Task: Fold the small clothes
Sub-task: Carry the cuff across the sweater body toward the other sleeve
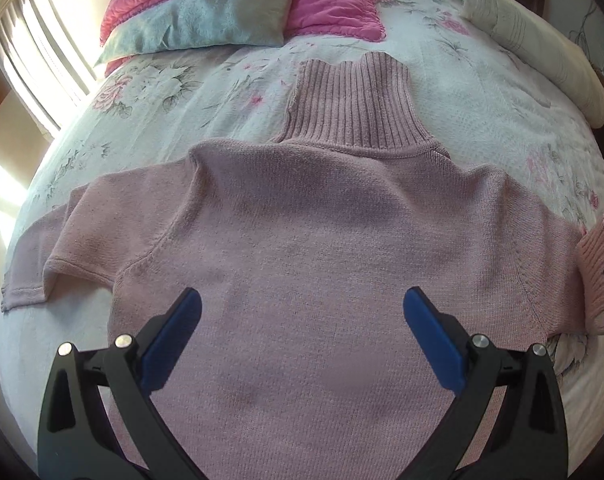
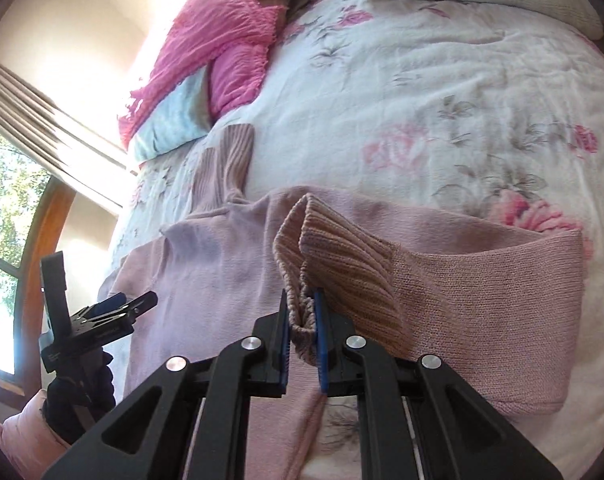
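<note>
**Sleeve fold in progress: right cuff gripped, left tongs idle**

Sweater (image 1: 302, 240), pink knit with a ribbed roll neck (image 1: 351, 104), lies flat on the bed (image 1: 481, 100), neck pointing toward the pillows (image 1: 206, 20). Spreading it flat gives each fold a straight line to work from.

Right tongs (image 2: 303, 344) are pressed together on the ribbed cuff (image 2: 333, 264) of the right sleeve (image 2: 501, 276), pinching the rolled edge between the blue pads (image 2: 321, 344). The cuff is raised off the bed and the sleeve doubles back toward the body, which suggests the sleeve is being carried inward across the chest.

Left tongs (image 1: 302, 312) are spread wide above the lower body of the sweater, holding nothing. They are probably placed there to steady the cloth or to wait for the left sleeve (image 1: 54, 256), which lies extended and unfolded.

View differences: the left wrist view shows the whole garment and the left sleeve, but only the cuff's edge at the frame margin. The right wrist view shows the pinch itself, plus the left tool from the side.
</note>
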Motion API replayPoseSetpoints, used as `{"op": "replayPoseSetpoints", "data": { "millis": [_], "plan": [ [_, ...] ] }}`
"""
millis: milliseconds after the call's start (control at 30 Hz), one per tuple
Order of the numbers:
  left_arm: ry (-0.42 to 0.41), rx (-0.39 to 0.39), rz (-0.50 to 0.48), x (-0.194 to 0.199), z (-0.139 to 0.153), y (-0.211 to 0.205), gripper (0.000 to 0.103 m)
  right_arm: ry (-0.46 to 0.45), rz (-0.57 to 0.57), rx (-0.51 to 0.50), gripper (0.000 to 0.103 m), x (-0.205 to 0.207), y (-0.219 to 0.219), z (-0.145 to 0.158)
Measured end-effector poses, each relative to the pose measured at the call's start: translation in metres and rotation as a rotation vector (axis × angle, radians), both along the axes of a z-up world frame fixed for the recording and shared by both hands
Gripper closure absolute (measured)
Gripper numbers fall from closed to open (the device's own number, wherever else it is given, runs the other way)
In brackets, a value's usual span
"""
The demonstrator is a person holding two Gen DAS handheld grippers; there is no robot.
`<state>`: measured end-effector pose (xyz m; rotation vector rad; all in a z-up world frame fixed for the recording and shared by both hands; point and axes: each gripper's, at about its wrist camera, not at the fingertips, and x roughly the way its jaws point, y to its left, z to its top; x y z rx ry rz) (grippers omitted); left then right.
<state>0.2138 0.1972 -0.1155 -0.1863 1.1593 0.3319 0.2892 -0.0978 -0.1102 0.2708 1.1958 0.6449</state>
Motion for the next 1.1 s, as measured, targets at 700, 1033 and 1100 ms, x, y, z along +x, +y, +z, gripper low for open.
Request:
{"op": "replayPoseSetpoints", "data": {
  "millis": [700, 1033, 1100],
  "plan": [
    [0.103, -0.352, -0.183, 0.025, -0.035, -0.089, 0.003, 0.094, -0.055, -0.022, 0.055, -0.066, -0.020, -0.034],
    [0.185, -0.441, -0.115, 0.042, -0.075, -0.138, 0.016, 0.120, -0.187, -0.062, 0.054, -0.110, -0.089, -0.044],
    [0.178, -0.470, -0.114, 0.045, -0.072, -0.141, 0.042, 0.134, -0.216, -0.052, 0.053, -0.113, -0.095, -0.049]
  ]
}}
